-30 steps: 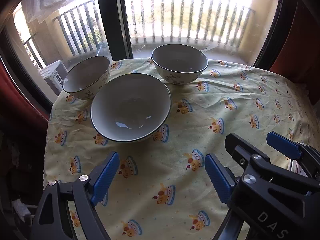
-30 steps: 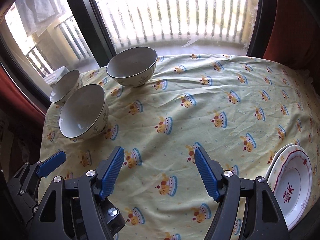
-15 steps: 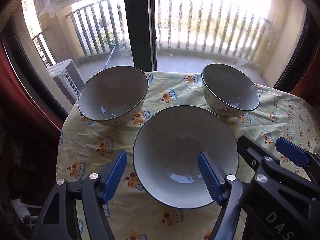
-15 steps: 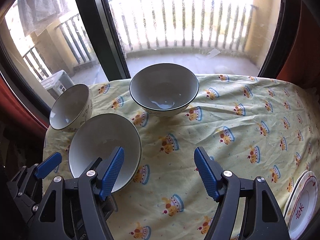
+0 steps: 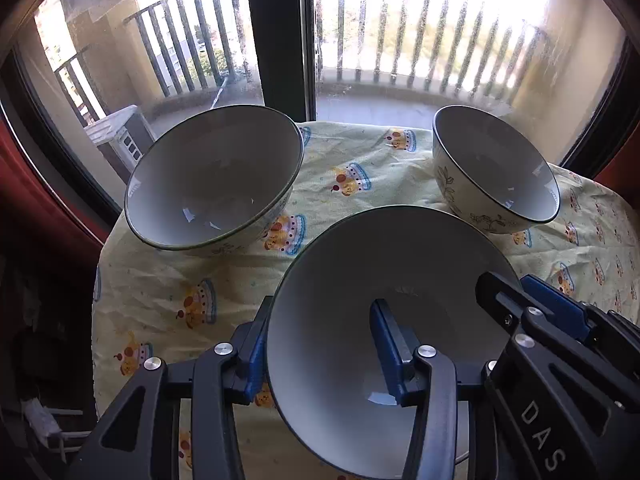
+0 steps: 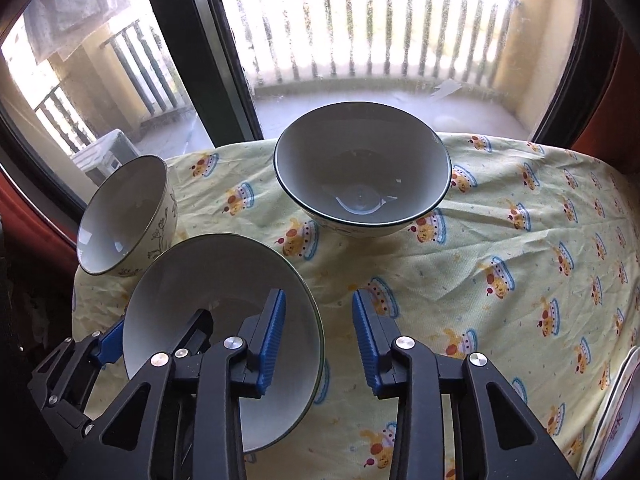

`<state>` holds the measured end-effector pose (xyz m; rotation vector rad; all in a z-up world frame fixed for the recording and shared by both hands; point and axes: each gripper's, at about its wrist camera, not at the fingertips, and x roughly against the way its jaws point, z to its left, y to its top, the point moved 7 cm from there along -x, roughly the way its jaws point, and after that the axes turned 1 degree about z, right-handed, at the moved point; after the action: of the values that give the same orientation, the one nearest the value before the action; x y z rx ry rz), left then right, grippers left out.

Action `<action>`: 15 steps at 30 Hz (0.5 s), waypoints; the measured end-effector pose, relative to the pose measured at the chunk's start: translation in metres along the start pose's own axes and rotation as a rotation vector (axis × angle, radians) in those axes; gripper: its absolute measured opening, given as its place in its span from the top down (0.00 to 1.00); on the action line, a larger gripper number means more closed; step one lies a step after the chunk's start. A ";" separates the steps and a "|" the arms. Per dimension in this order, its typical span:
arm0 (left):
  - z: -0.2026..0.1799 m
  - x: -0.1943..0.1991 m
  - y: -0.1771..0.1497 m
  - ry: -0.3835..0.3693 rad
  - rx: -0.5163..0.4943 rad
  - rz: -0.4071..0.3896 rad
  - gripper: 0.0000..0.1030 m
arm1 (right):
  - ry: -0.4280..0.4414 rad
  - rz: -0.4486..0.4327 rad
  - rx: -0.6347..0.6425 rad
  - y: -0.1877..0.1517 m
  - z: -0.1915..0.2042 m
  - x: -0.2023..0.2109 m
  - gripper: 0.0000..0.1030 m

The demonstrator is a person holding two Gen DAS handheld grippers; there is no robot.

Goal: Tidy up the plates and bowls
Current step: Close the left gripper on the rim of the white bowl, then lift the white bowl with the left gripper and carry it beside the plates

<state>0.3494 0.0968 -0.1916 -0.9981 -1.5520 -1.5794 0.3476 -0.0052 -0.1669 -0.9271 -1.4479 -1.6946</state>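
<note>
Three white bowls with dark rims stand on a yellow printed tablecloth [image 6: 500, 240]. The nearest bowl [image 5: 360, 280] sits between both grippers. My left gripper [image 5: 320, 344] straddles its left wall, one blue pad outside and one inside, and its jaws are closing. My right gripper [image 6: 318, 328] straddles the right wall of that bowl [image 6: 224, 276] and its jaws are also closing. A gap still shows beside its outer pad. A second bowl [image 5: 212, 184] stands far left and a third [image 6: 360, 172] far right.
White plates with red marks [image 6: 624, 412] lie at the table's right edge. A window with a dark frame [image 5: 276, 32] and a balcony railing runs just behind the table. The table's left edge drops off beside the far left bowl.
Both grippers moved forward and down to the nearest bowl. Their jaws narrowed from wide apart, and each now has a wall of that bowl between its fingers.
</note>
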 end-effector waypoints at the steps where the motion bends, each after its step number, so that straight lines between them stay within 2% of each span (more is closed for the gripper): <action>1: 0.001 -0.001 0.000 0.002 0.000 0.003 0.60 | 0.001 0.006 -0.001 0.000 0.000 -0.002 0.73; 4: 0.005 -0.001 0.000 0.020 0.000 0.003 0.69 | 0.015 0.012 0.001 -0.001 0.003 -0.003 0.82; 15: 0.001 0.006 -0.012 -0.001 0.001 0.030 0.70 | -0.013 0.029 0.005 -0.013 0.000 0.008 0.82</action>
<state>0.3363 0.0987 -0.1920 -1.0171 -1.5317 -1.5571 0.3326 -0.0040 -0.1658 -0.9535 -1.4403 -1.6663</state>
